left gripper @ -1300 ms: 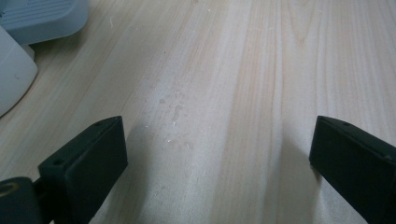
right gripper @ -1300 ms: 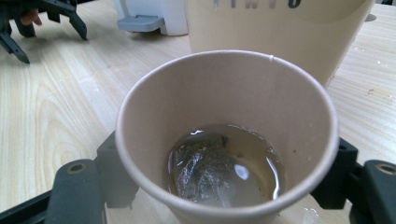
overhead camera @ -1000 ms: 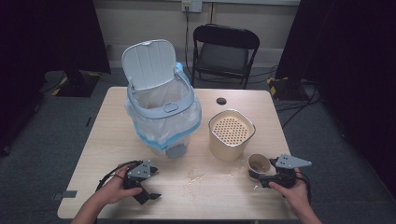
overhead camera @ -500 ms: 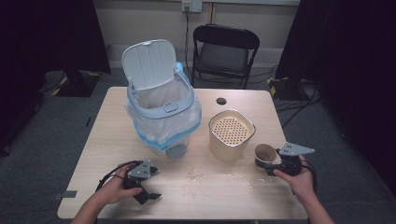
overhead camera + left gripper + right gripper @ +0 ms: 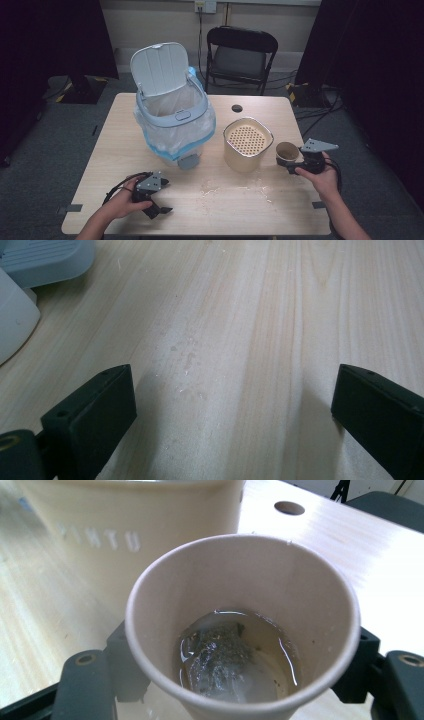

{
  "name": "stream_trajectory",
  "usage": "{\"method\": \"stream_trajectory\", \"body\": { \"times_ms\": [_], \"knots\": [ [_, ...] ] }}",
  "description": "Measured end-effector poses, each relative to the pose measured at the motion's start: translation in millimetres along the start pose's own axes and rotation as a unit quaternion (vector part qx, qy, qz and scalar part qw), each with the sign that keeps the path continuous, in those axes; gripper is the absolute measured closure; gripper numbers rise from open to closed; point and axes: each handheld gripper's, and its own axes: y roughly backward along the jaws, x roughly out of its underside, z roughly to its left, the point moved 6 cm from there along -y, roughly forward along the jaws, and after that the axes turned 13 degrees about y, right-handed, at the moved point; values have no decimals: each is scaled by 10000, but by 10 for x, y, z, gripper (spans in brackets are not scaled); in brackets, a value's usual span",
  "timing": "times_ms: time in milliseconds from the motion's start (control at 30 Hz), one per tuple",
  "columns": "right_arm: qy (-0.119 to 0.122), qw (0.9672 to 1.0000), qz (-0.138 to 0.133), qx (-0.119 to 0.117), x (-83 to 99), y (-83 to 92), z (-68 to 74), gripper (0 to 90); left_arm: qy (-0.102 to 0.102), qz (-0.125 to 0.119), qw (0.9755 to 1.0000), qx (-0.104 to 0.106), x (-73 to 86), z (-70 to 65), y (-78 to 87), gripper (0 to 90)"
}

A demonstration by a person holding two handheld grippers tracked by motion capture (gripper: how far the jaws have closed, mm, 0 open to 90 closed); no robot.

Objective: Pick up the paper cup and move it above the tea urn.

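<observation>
**Cup of Wet Tea Held Beside the Strainer Pot**

Pale wood made up the surface [image 5: 210, 210], with a folding chair [image 5: 240, 55] and dark curtains behind it. At the right side, the right gripper [image 5: 300, 164] had its fingers clamped on a paper cup [image 5: 240, 630], just beside a cream strainer pot [image 5: 247, 145]. The cup held shallow liquid and a soaked tea bag [image 5: 215, 657].

Spilling looked like the main risk. A squeeze too hard could buckle the thin paper wall, and a careless tilt could send liquid onto the wood, where pale splash marks [image 5: 235, 189] already lay in front of the pot. The bag might also cling to the cup's bottom if it were tipped.

The left gripper [image 5: 152, 202] rested low near the front edge, fingers wide apart and empty. A lined bin [image 5: 172, 122] stood open at the back.

The right gripper's fingertips were hidden behind the cup. Raised lettering on the pot was blurred and cut off, and the bin's contents could not be made out.
</observation>
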Motion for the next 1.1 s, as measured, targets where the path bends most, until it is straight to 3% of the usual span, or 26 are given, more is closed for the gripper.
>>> {"method": "stream_trajectory", "body": {
  "times_ms": [333,700,1100],
  "knots": [
    [35,10000,-38,56,-170,-89,-218,274,0,18,10000,10,2,-2,1,32],
    [30,9999,-84,-66,-278,-153,-430,275,-6,25,10000,23,3,-3,-1,30],
    [-66,9998,-130,127,-307,-153,-669,276,-6,28,10000,22,3,-3,0,30]
  ]
}}
